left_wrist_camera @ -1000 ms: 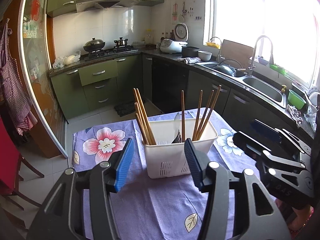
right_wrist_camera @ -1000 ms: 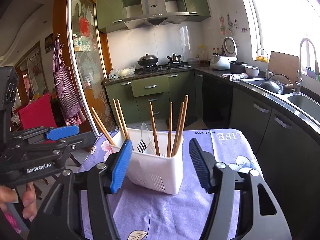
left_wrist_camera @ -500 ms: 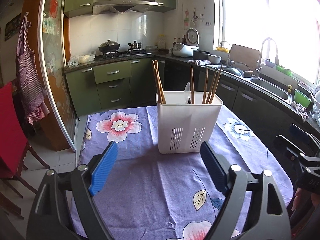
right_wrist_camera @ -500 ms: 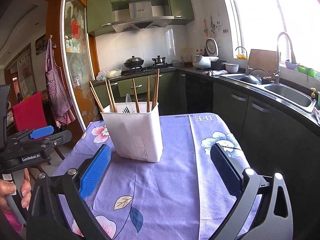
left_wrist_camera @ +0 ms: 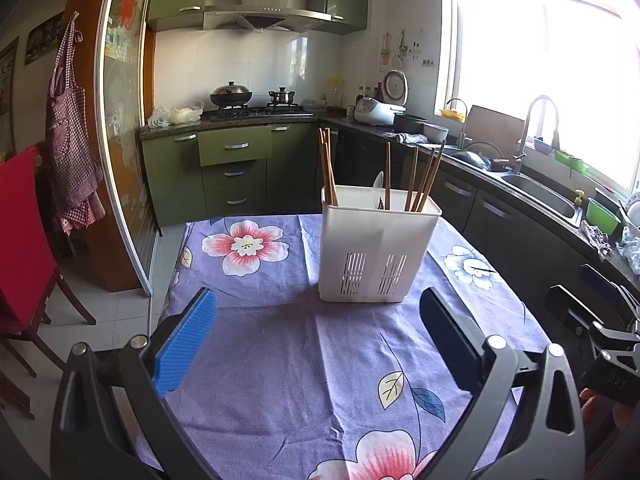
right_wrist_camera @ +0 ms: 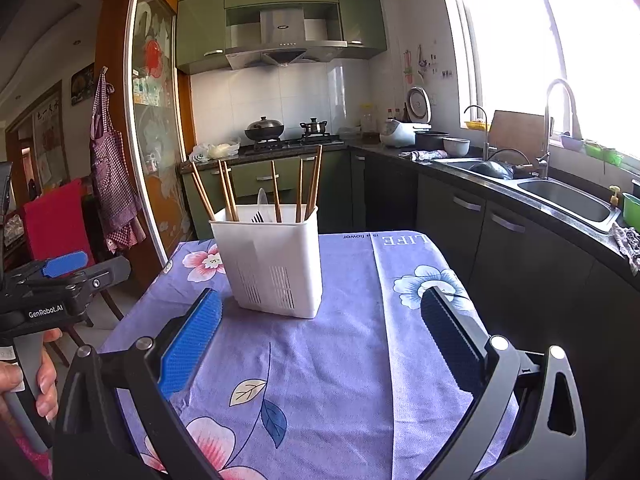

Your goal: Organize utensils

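Observation:
A white slotted utensil holder (left_wrist_camera: 376, 248) stands upright on the floral purple tablecloth (left_wrist_camera: 280, 360), also in the right wrist view (right_wrist_camera: 272, 260). Several wooden chopsticks (left_wrist_camera: 328, 168) stand in it, with a white spoon (left_wrist_camera: 378, 182) and a dark fork (right_wrist_camera: 258, 216) between them. My left gripper (left_wrist_camera: 320, 336) is open and empty, back from the holder, above the cloth. My right gripper (right_wrist_camera: 322, 336) is open and empty, also back from the holder. The left gripper's body shows at the left edge of the right wrist view (right_wrist_camera: 52, 284); the right's at the right edge of the left wrist view (left_wrist_camera: 592, 320).
A red chair (left_wrist_camera: 20, 248) stands left of the table. Green kitchen cabinets (left_wrist_camera: 236, 172) and a stove with pots (left_wrist_camera: 232, 98) are behind. A counter with a sink (left_wrist_camera: 536, 196) runs along the right. The table's right edge drops off near the dark cabinets (right_wrist_camera: 500, 240).
Both grippers have opened wide and pulled back from the holder. The holder now stands farther away on the cloth.

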A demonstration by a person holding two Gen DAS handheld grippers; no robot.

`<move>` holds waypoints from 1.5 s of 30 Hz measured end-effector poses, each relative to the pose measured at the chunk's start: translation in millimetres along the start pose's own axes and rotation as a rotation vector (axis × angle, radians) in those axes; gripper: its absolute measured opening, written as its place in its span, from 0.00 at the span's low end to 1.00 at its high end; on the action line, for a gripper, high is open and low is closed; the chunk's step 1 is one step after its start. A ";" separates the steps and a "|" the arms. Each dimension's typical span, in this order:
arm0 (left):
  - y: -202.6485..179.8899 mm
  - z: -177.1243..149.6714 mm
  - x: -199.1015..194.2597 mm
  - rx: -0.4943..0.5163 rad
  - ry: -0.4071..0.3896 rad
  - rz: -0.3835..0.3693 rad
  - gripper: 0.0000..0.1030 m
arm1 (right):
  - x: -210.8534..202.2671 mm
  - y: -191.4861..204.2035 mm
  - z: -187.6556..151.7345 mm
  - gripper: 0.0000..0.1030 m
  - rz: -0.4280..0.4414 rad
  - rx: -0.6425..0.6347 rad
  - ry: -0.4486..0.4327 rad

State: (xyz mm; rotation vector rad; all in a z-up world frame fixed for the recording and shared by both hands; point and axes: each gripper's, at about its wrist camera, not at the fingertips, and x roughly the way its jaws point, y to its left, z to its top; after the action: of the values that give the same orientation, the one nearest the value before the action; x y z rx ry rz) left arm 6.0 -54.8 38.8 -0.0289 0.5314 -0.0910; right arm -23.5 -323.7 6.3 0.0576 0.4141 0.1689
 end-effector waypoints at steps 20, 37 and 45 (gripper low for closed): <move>5.8 -4.3 2.3 0.002 0.004 0.020 0.94 | 9.2 6.6 -0.2 0.96 0.009 -0.006 0.016; 7.3 -3.9 1.5 0.002 0.006 0.025 0.94 | 11.7 9.1 -1.9 0.96 0.019 0.000 0.021; 10.0 -4.0 2.9 -0.005 0.026 0.006 0.94 | 12.1 9.2 -2.0 0.96 0.022 0.001 0.023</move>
State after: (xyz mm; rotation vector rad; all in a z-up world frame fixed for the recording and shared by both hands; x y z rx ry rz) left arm 7.2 -45.1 33.4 -0.0313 0.5578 -0.0843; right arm -14.7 -312.5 0.5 0.0609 0.4362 0.1911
